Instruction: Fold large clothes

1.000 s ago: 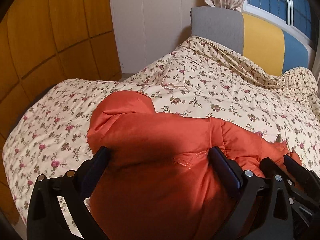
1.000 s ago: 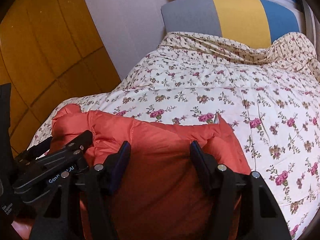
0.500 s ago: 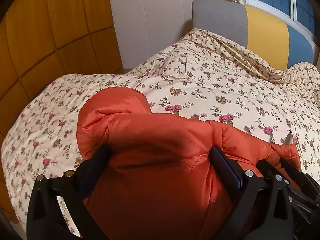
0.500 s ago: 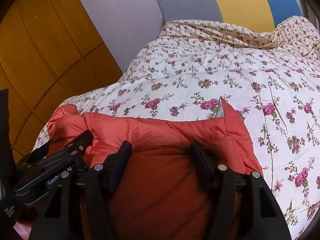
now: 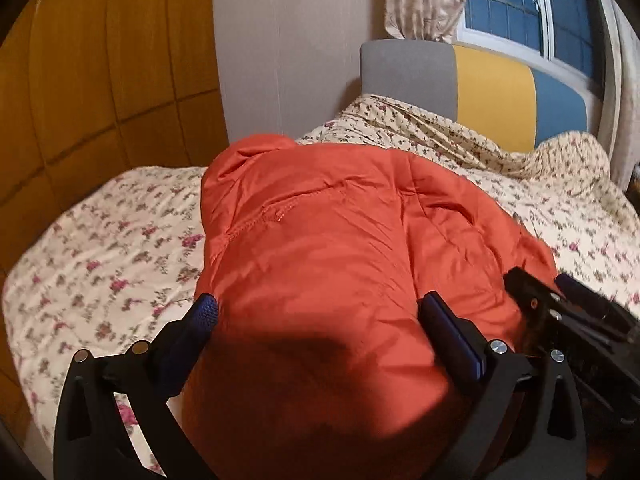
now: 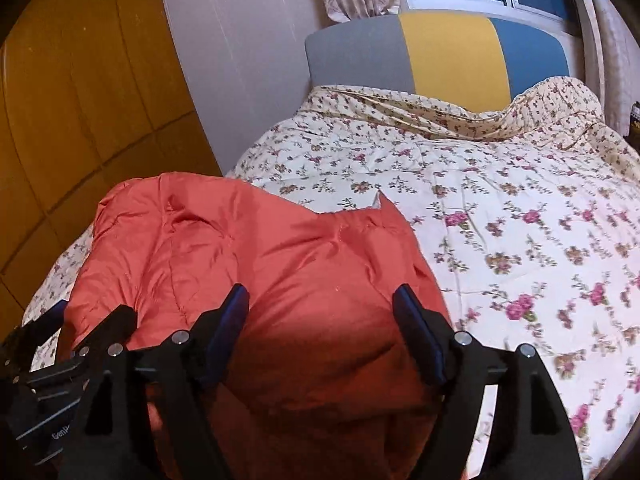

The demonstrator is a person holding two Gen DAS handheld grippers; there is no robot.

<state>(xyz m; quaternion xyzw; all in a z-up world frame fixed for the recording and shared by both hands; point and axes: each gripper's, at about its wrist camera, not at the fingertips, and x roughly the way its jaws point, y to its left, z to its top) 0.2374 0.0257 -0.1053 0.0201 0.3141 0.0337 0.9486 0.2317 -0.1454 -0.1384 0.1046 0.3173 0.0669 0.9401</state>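
A puffy orange jacket (image 5: 340, 240) lies bunched on the floral quilt (image 5: 120, 240) of a bed. My left gripper (image 5: 320, 308) is shut on a thick fold of it, and the fabric bulges between the blue pads. In the right wrist view the same jacket (image 6: 280, 260) fills the lower left. My right gripper (image 6: 322, 300) has its jaws opening. The fold still lies between them but looks loose, not pinched. The two grippers sit side by side, and the right one's black frame (image 5: 560, 304) shows at the left view's right edge.
The quilt (image 6: 500, 200) stretches to the right and back to a grey, yellow and blue headboard (image 6: 440, 48) under a window. A wooden panelled wall (image 5: 100, 80) runs along the bed's left side. A white wall (image 6: 240, 60) stands behind it.
Both grippers moved forward toward the headboard with the jacket, which now reaches farther up the bed. The right gripper's fingers stand wider apart than before.
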